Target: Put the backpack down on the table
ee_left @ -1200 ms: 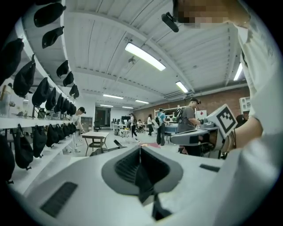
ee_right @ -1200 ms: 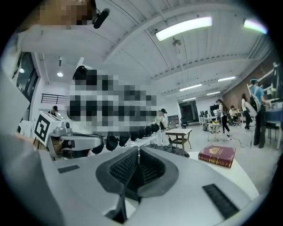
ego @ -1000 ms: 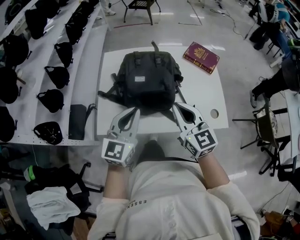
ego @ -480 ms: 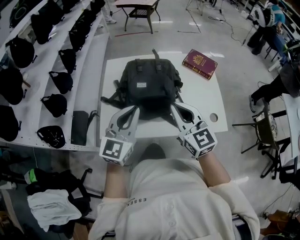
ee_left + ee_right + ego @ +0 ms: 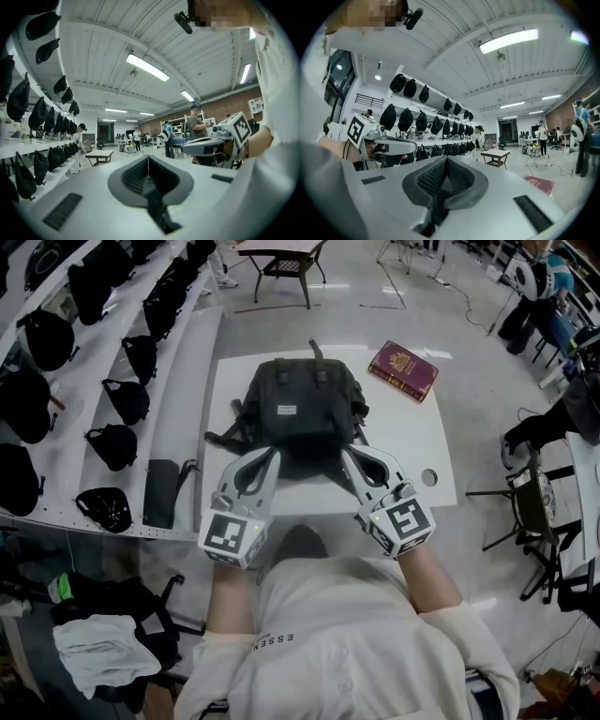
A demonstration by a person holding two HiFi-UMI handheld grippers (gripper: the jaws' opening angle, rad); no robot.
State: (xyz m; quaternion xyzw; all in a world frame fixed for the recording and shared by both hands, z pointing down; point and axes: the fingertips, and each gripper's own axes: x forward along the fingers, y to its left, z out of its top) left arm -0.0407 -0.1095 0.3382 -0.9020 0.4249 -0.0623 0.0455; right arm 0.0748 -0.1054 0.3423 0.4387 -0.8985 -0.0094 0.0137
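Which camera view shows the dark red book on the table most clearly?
The head view: the dark red book lies whole on the white table, right of the backpack. The right gripper view shows only a flat part of it beyond the jaws. The left gripper view does not show it.

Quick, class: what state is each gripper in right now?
Left gripper: closed, tips at the near edge of the backpack; whether it grips it cannot be told.
Right gripper: closed, likewise.
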